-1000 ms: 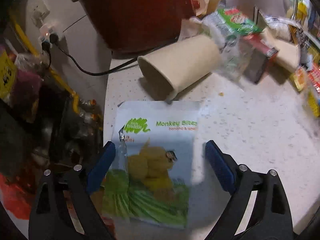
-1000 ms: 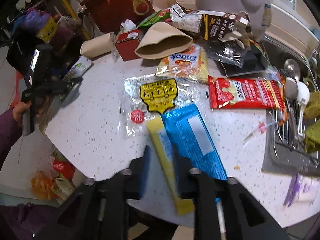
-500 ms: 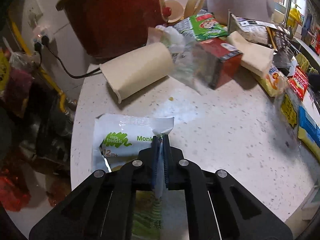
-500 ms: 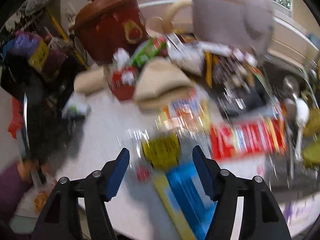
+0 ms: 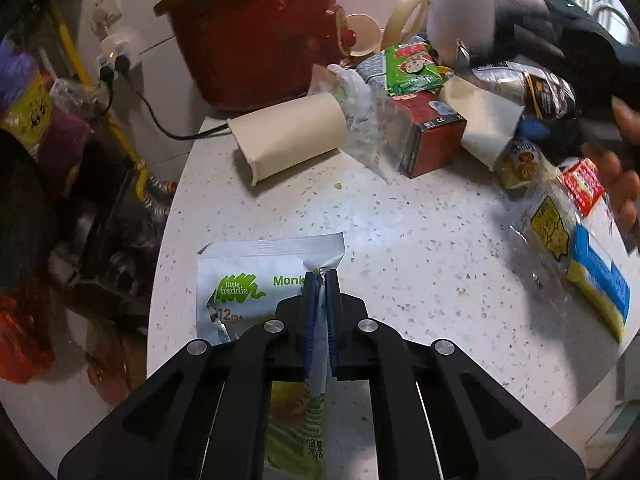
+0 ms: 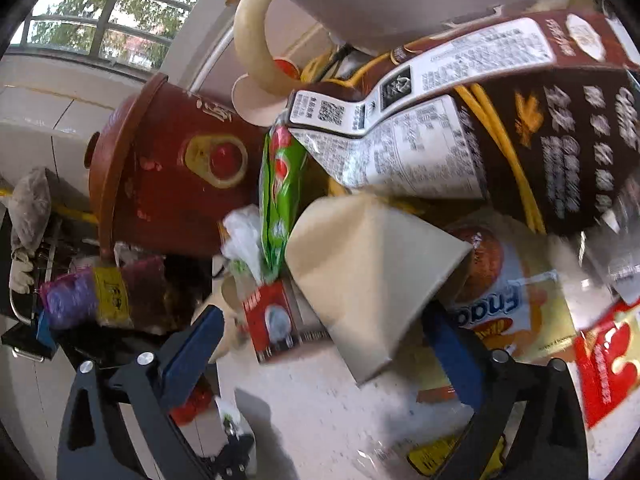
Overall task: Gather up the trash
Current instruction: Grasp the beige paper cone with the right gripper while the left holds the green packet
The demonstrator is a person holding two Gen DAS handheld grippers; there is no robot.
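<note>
My left gripper is shut on the white "little freddie" snack pouch, pinching its right edge at the near left of the speckled white counter. My right gripper is open, its jaws on either side of a flattened beige paper cup next to a small red carton. That gripper and the hand that holds it show in the left wrist view. A second beige cup lies on its side.
A red slow cooker stands at the back left with its cord plugged in. A brown printed bag, a green packet, a Knack pouch and a red wrapper crowd the back. A blue-yellow wrapper lies right.
My left gripper has shut on the snack pouch. My right gripper let go of the blue-yellow wrapper, opened, and moved forward to the flattened beige cup.
</note>
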